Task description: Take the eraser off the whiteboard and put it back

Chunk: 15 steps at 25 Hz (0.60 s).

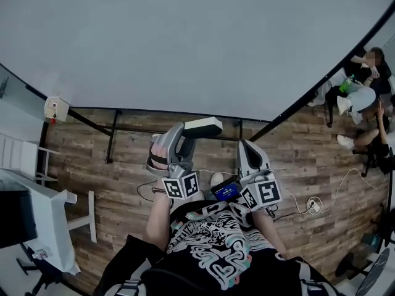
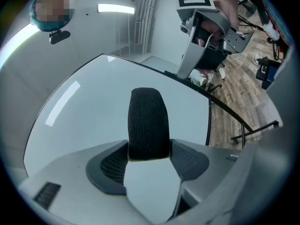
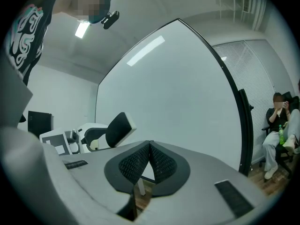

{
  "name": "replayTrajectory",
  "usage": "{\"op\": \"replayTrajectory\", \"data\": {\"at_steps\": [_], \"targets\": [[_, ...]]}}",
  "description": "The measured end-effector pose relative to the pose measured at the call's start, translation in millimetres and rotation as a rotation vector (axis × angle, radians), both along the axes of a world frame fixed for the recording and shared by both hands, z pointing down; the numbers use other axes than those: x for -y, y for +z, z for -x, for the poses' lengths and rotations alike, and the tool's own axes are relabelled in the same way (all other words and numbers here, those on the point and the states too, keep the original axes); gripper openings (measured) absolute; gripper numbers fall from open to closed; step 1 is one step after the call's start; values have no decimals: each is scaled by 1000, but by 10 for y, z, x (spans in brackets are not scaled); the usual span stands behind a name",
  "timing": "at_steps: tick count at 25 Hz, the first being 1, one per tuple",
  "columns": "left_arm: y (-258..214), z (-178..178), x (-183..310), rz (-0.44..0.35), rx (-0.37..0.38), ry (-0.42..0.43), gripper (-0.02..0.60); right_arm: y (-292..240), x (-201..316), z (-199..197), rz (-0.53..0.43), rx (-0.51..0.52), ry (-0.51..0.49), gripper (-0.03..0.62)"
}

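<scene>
The eraser [image 1: 202, 127], a pale block with a black felt face [image 2: 148, 123], sits between the jaws of my left gripper [image 1: 196, 129], which is shut on it. It is held level in front of the big whiteboard [image 1: 185, 42], near the board's lower edge and seemingly just off its surface. In the left gripper view [image 2: 149, 149] the felt stands upright against the white board [image 2: 84, 111]. My right gripper [image 1: 247, 150] hangs beside it to the right, shut and empty, its pads meeting [image 3: 150, 146]. The right gripper view also catches the eraser [image 3: 117, 128] at lower left.
The whiteboard's black stand legs [image 1: 111, 137] rest on the wooden floor. A white desk unit [image 1: 37, 221] is at the left and a wall box [image 1: 55, 108] above it. People sit at the far right [image 1: 364, 97]. A cable and socket [image 1: 313, 205] lie on the floor.
</scene>
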<state>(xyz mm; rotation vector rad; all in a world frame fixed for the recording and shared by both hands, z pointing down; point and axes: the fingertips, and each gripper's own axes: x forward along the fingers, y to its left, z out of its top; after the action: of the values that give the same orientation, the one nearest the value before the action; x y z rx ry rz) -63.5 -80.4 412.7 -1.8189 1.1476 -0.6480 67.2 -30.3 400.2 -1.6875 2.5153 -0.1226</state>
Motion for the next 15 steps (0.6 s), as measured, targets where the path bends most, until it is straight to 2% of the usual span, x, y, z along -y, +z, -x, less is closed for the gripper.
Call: {"op": "replayTrajectory", "data": {"at_steps": [15], "targets": [[-48, 139, -284, -7, 6, 10, 273, -15, -233, 86, -4, 20, 25, 14]]}}
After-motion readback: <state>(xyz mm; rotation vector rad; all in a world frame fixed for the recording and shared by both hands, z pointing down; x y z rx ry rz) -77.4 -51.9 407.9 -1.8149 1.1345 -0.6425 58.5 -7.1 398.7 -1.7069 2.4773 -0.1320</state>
